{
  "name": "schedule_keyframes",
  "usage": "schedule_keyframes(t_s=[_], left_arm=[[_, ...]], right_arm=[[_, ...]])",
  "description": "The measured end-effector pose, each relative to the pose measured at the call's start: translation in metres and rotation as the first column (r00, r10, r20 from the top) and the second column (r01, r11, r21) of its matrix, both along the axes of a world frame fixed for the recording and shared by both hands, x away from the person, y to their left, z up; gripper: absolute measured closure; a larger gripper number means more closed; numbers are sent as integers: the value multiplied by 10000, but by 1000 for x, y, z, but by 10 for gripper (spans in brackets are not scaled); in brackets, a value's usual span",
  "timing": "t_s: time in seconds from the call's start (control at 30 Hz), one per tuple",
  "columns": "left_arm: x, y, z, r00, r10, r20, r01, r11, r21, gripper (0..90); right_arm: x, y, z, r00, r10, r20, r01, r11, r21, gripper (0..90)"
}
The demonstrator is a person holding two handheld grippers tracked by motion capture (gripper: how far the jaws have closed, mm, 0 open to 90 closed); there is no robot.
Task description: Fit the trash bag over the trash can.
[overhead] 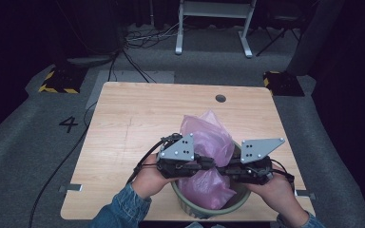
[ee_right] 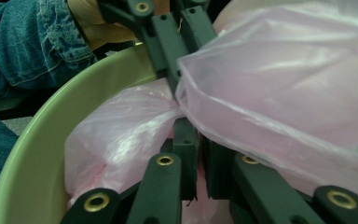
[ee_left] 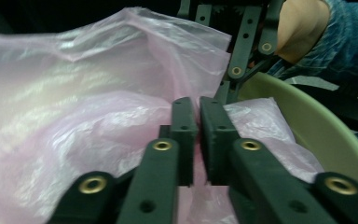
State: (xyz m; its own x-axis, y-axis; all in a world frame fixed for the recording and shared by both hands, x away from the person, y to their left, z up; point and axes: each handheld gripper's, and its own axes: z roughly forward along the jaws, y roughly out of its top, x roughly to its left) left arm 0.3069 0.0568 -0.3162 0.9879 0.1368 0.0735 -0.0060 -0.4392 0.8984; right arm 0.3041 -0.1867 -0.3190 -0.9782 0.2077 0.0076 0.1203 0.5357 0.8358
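High view: table (overhead: 123,118), both grippers meeting over bin (overhead: 190,206). Gripper views: left gripper (ee_left: 198,116) & right gripper (ee_right: 196,133) jaws pinched on pink bag (overhead: 209,142), thin, crinkled, half inside bin.

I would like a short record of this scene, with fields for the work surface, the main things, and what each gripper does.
surface: wooden table
container: green bin at the near table edge
main thing: pink plastic bag, partly inside the bin, its top bunched up above the rim
left gripper: jaws closed on a fold of the bag
right gripper: jaws closed, bag film pinched between them
arrangement: the two grippers face each other over the bin, tips close together
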Motion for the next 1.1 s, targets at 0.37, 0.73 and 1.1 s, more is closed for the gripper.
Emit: schedule_keyframes(t_s=[0.37, 0.73, 1.1], left_arm=[[-2, 5, -9, 9988, 452, 170, -453, 9990, 49, 892], [-3, 2, -16, 9981, 597, 150, -601, 9978, 263, 891], [-5, 4, -8, 9964, 730, 439, -738, 9971, 174, 618]], right_arm=[[-7, -23, 14, 9991, -377, 181, 370, 9987, 362, 716], [-10, -37, 28, 9962, -838, 243, 815, 9933, 825, 587], [-2, -9, 21, 9995, -304, -6, 304, 9992, 274, 831]])
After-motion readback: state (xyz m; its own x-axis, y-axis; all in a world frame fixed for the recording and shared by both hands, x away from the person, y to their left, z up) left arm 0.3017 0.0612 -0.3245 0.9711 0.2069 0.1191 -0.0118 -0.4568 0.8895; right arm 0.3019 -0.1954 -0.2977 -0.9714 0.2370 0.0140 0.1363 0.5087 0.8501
